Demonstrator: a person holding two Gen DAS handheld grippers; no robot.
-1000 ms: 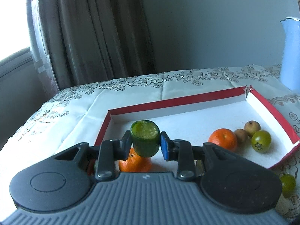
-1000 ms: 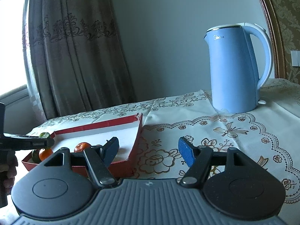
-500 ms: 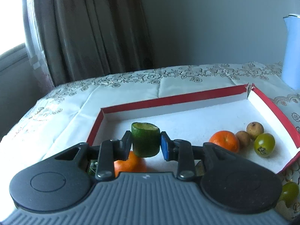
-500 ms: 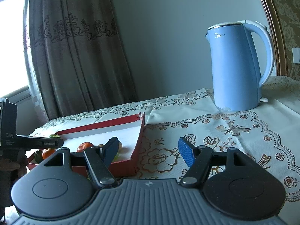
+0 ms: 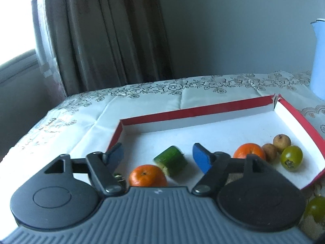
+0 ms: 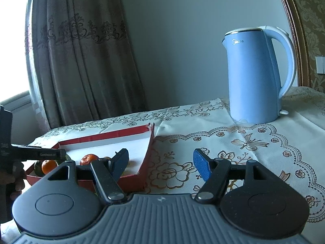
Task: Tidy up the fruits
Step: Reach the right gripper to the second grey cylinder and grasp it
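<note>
A green cucumber chunk (image 5: 171,161) lies tilted on the white floor of the red-rimmed tray (image 5: 195,109), free between the spreading fingers of my left gripper (image 5: 158,156), whose jaws are opening. An orange (image 5: 147,175) sits just in front of the chunk. A second orange (image 5: 249,150), two small brown fruits (image 5: 281,140) and a green fruit (image 5: 291,157) cluster at the tray's right. My right gripper (image 6: 160,161) hovers open over the tablecloth beside the tray (image 6: 149,148), nothing between its fingers.
Outside the tray's near right corner another green fruit (image 5: 316,210) rests on the cloth. A blue kettle (image 6: 255,75) stands at the back right. Curtains (image 6: 81,50) hang behind the table. In the right wrist view a hand (image 6: 14,174) holds the left gripper at far left.
The left gripper's fingers have spread apart and let go of the cucumber chunk, which has dropped onto the tray floor and tipped over. The right gripper has stayed where it was.
</note>
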